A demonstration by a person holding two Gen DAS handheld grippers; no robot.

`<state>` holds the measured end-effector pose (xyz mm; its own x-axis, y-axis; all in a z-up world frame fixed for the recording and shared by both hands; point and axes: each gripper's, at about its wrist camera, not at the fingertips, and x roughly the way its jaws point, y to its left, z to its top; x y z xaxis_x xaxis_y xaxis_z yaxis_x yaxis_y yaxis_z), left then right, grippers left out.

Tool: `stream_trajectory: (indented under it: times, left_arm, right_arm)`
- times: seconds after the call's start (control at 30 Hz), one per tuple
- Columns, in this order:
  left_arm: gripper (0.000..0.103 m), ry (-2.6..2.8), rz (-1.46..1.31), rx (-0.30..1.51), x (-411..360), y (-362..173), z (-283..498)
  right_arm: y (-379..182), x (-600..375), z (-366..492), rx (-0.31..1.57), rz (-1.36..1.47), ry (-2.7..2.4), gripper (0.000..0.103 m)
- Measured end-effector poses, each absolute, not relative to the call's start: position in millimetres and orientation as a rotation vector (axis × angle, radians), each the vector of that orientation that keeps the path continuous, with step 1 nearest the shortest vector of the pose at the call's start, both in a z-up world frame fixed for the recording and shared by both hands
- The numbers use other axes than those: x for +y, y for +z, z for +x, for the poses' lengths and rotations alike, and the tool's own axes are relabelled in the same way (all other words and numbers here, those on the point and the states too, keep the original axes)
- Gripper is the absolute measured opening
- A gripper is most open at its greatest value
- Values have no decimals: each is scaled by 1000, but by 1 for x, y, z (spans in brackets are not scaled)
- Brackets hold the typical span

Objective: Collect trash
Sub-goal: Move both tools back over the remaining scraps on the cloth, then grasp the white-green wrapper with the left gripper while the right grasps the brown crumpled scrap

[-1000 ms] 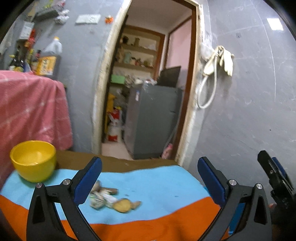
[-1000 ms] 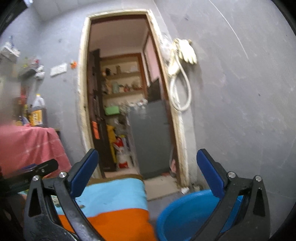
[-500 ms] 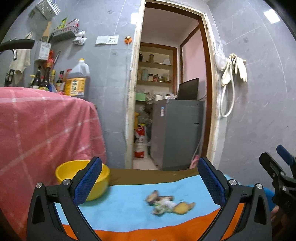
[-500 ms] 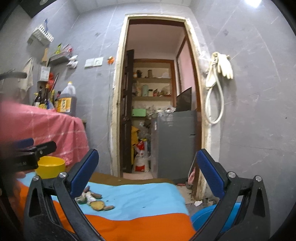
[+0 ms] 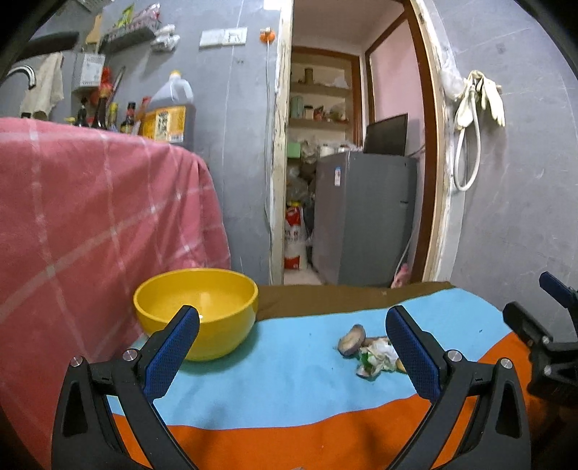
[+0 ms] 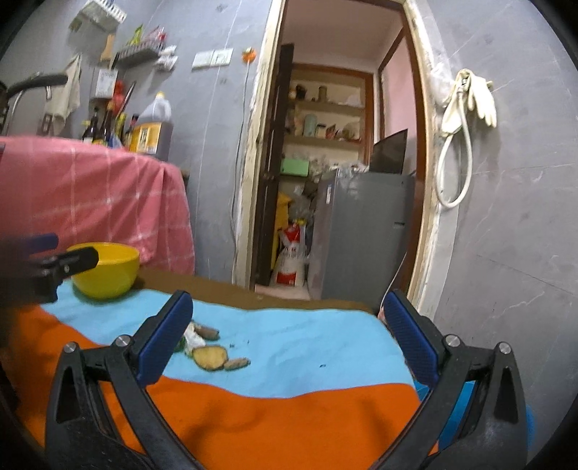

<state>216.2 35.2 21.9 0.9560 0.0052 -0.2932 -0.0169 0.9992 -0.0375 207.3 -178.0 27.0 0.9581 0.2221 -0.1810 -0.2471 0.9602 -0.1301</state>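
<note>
I'm looking into a lived-in home kitchen. Sauce bottles (image 5: 103,112) and a big oil jug (image 5: 168,112) stand against a grey tiled wall under a wire rack (image 5: 126,32). An open doorway (image 5: 354,144) leads to a pantry with stocked shelves (image 5: 319,86), a grey fridge (image 5: 365,217) and a sack on the floor (image 5: 296,238). Rubber gloves (image 5: 486,94) hang beside the door.

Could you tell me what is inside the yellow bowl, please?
The yellow bowl looks empty: only bare inner wall shows. The left gripper's finger covers part of the bottom.
</note>
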Motion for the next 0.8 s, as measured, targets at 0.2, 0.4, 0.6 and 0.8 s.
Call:
stream_trajectory:
  times: [0.2,0.4,0.6,0.8]
  left_arm:
    - [101,-15,-14,415,28,14,236]
    - [101,-68,5,553,21,0,258]
    - [85,-159,9,648,16,-11,271]
    - [54,-267,-1,761,9,-21,290]
  right_arm:
    - [17,-173,222,266,-184,234,103]
    - [11,-175,241,378,-169,252,103]
    - [1,-165,268,552,-208,293,103]
    - [-14,-150,282,688,-291,359,102]
